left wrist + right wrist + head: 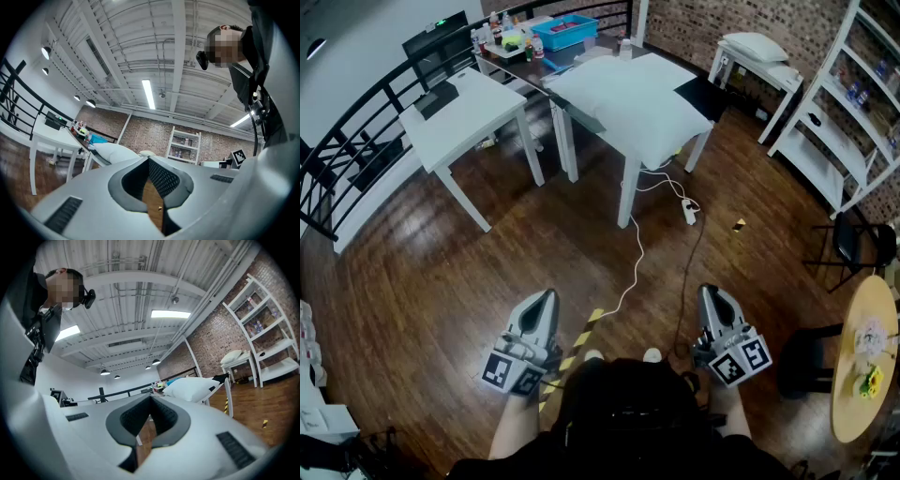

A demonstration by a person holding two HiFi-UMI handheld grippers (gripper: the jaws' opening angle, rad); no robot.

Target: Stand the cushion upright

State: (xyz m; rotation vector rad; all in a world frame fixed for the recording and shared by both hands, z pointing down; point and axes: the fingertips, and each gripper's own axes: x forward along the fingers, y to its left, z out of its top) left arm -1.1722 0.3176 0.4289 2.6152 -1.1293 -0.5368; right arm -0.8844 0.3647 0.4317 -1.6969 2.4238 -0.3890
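Grey jaws of the left gripper [150, 163] meet at their tips with nothing between them, and the right gripper [151, 401] is closed and empty the same way. Both hang low beside the person [619, 412], well apart from the white cushion [628, 98], which lies flat on the bench [624, 192] and overhangs its near edge. Open wood floor [441, 272] lies between (crossed by a cable [633, 272] that only the head view shows). Only the gripper views show the ceiling [154, 47].
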